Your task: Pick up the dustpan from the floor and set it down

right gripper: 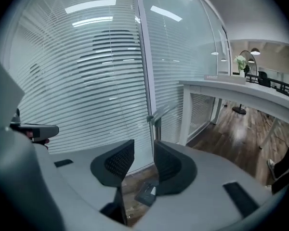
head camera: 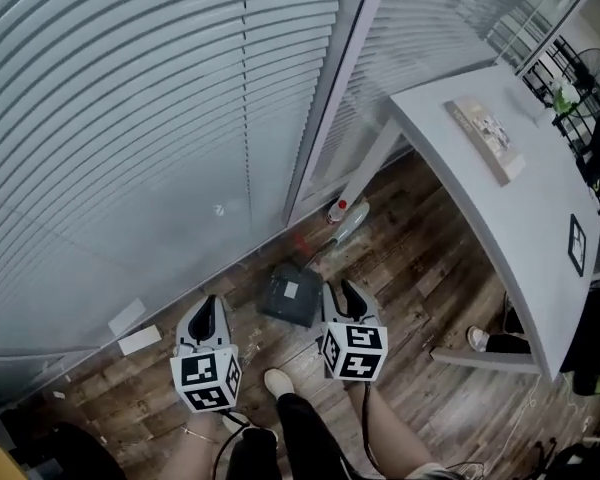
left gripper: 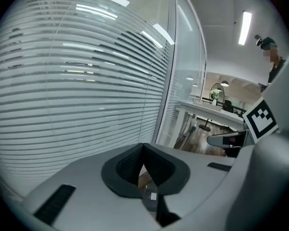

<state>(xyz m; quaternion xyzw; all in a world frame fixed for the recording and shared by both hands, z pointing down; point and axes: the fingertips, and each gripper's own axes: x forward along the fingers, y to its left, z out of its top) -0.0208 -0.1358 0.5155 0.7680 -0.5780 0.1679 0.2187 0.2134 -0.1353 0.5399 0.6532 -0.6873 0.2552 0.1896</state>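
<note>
The dark grey dustpan (head camera: pixel 290 296) lies on the wooden floor close to the glass wall, its pale handle (head camera: pixel 346 224) slanting up and away toward the table leg. My right gripper (head camera: pixel 340 290) hovers just right of the pan, apart from it. In the right gripper view the right gripper (right gripper: pixel 144 150) is open with nothing between its pads, and the pan (right gripper: pixel 147 194) shows far below through the gap. My left gripper (head camera: pixel 209 306) hangs to the left of the pan. In its own view the left gripper (left gripper: pixel 143 150) has its tips touching and holds nothing.
A glass wall with blinds (head camera: pixel 130 118) runs along the far side. A white table (head camera: pixel 520 218) with a book (head camera: pixel 485 133) stands at the right. A red-capped bottle (head camera: pixel 337 208) stands by the table leg. Paper scraps (head camera: pixel 140 340) lie at the left. My shoe (head camera: pixel 277 380) is below the pan.
</note>
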